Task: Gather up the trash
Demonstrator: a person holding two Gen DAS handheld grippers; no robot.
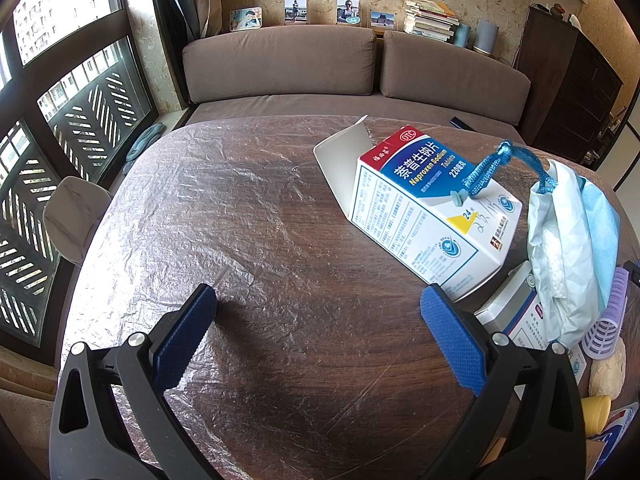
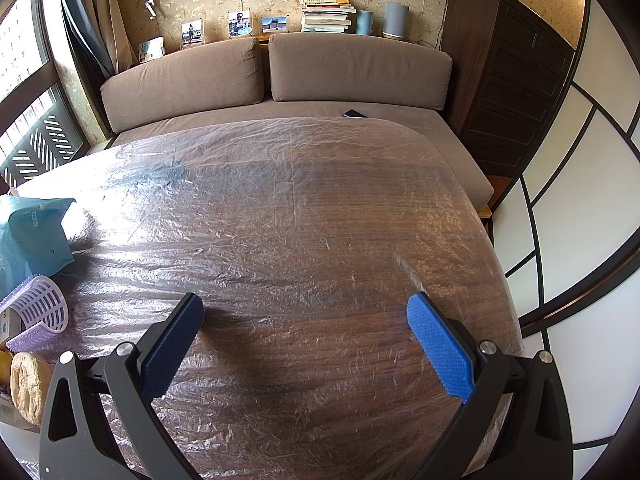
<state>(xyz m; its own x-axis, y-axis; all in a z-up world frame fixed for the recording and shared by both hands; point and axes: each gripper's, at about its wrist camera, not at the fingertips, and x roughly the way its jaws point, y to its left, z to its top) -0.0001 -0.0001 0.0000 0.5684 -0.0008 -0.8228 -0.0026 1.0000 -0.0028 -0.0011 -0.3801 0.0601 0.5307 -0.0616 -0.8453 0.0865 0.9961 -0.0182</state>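
Observation:
An opened white, red and blue medicine box (image 1: 424,208) lies on the plastic-covered wooden table (image 1: 260,220), its flap up. Right of it sits a pale crumpled bag with a blue drawstring (image 1: 568,240), a second small box (image 1: 512,312), a purple hair roller (image 1: 606,320) and a crumpled beige wad (image 1: 608,368). My left gripper (image 1: 320,336) is open just above the table, its right finger close to the medicine box's near corner. My right gripper (image 2: 306,348) is open over bare table. At its far left lie a teal bag (image 2: 28,236), the purple roller (image 2: 40,312) and the beige wad (image 2: 28,388).
A brown sofa (image 1: 320,68) runs behind the table, with photos and stacked books (image 1: 430,20) on the ledge above. A dark phone (image 2: 354,113) lies on the sofa seat. A dark cabinet (image 2: 512,80) stands at right, a window (image 1: 60,120) at left, a chair (image 1: 72,216) by the table's left edge.

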